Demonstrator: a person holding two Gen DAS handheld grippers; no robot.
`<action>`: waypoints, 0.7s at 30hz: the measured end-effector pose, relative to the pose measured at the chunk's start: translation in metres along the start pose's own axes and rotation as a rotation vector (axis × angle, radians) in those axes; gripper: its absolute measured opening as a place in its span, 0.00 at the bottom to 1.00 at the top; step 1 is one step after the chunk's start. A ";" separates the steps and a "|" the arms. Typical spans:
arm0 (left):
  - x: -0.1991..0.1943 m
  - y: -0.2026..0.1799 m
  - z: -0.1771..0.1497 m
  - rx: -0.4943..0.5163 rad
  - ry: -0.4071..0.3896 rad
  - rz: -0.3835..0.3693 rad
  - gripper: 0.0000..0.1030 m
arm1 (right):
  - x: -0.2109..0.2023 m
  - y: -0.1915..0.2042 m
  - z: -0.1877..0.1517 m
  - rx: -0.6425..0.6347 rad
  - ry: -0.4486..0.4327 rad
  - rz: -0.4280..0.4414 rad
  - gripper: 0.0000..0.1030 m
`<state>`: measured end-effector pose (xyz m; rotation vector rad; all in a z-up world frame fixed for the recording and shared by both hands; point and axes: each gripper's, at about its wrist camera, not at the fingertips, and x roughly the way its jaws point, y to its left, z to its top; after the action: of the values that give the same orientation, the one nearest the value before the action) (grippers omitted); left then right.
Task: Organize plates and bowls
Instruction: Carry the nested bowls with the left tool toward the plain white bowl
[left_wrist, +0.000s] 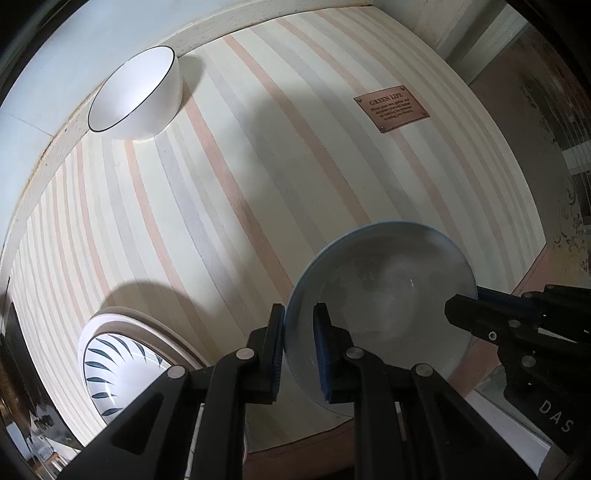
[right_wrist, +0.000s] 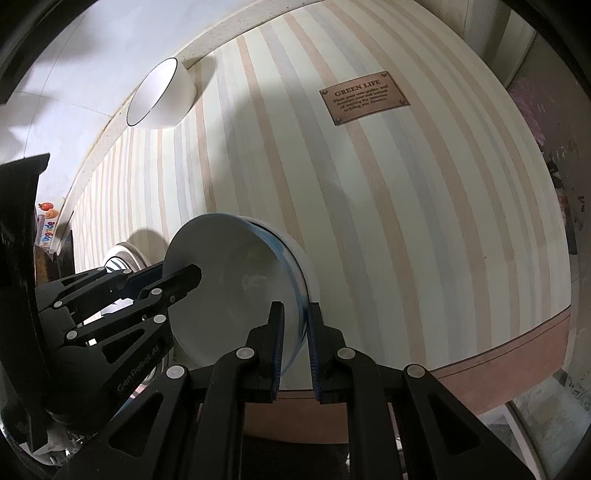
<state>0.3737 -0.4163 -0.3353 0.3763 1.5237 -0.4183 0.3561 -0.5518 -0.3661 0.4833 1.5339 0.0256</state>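
A pale bowl with a blue outside (left_wrist: 388, 291) (right_wrist: 229, 295) is near the table's front edge, tilted in the right wrist view. My left gripper (left_wrist: 300, 350) (right_wrist: 183, 278) is shut on its left rim, one pad inside and one outside. My right gripper (right_wrist: 295, 343) (left_wrist: 460, 306) is shut on the opposite rim. A white bowl with a thin black rim (left_wrist: 136, 92) (right_wrist: 162, 92) stands at the far left corner. A leaf-patterned dish (left_wrist: 110, 362) (right_wrist: 116, 263) sits on a white plate at the near left.
The table wears a striped cloth (left_wrist: 258, 184) (right_wrist: 369, 221) with a brown "GREEN LIFE" label (left_wrist: 391, 107) (right_wrist: 364, 96) at the far right. A white wall runs behind the table. The cloth's brown hem (right_wrist: 498, 376) marks the front edge.
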 end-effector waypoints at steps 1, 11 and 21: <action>-0.001 0.003 -0.002 0.001 0.000 -0.003 0.13 | 0.000 0.000 0.000 0.000 0.000 -0.001 0.14; -0.010 0.009 -0.003 -0.019 0.000 -0.023 0.13 | 0.000 0.003 -0.002 -0.021 0.001 -0.017 0.14; -0.016 0.014 -0.006 -0.024 -0.007 -0.046 0.13 | 0.001 -0.002 0.004 0.003 0.027 0.009 0.14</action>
<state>0.3749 -0.4009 -0.3193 0.3217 1.5313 -0.4367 0.3597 -0.5547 -0.3675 0.4940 1.5587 0.0374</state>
